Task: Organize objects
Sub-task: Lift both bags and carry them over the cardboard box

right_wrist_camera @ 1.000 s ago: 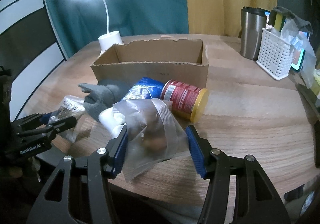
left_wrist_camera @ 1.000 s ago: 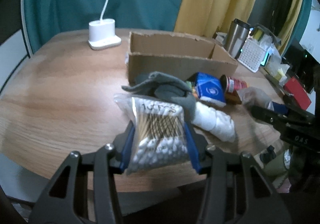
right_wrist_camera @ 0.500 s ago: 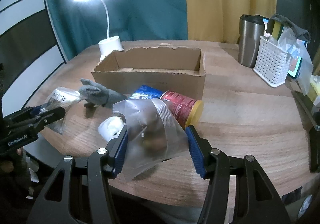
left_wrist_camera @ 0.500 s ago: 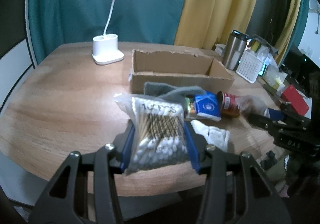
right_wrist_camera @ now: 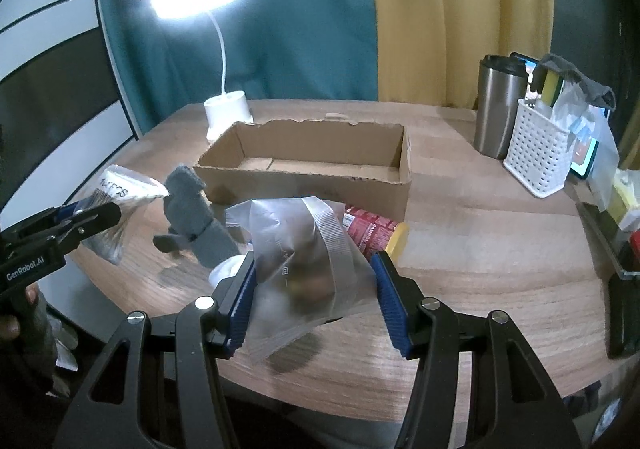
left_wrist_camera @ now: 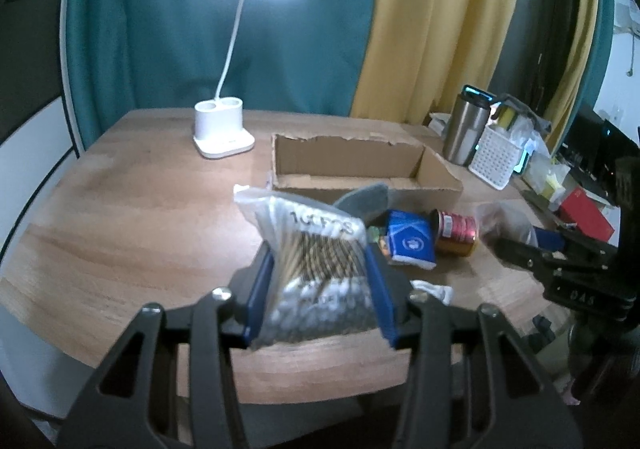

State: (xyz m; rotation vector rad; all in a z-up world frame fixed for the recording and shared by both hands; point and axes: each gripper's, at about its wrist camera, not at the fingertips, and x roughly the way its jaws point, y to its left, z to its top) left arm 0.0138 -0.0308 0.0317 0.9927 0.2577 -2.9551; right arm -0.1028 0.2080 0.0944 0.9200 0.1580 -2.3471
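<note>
My left gripper is shut on a clear bag of cotton swabs and holds it above the table's near edge. My right gripper is shut on a clear zip bag with something brown inside, also lifted. An open, empty cardboard box stands beyond both; it also shows in the right wrist view. In front of the box lie a grey glove, a blue packet, a red can and a white roll. The glove appears raised off the table beside the swab bag.
A lit white desk lamp stands at the back left. A steel tumbler and a white perforated basket stand at the back right. A red box and other clutter line the right edge. The round wooden table ends just below the grippers.
Both grippers have risen and drawn back with their bags. The grey glove has come up off the pile alongside the swab bag. The lamp head has come into view.
</note>
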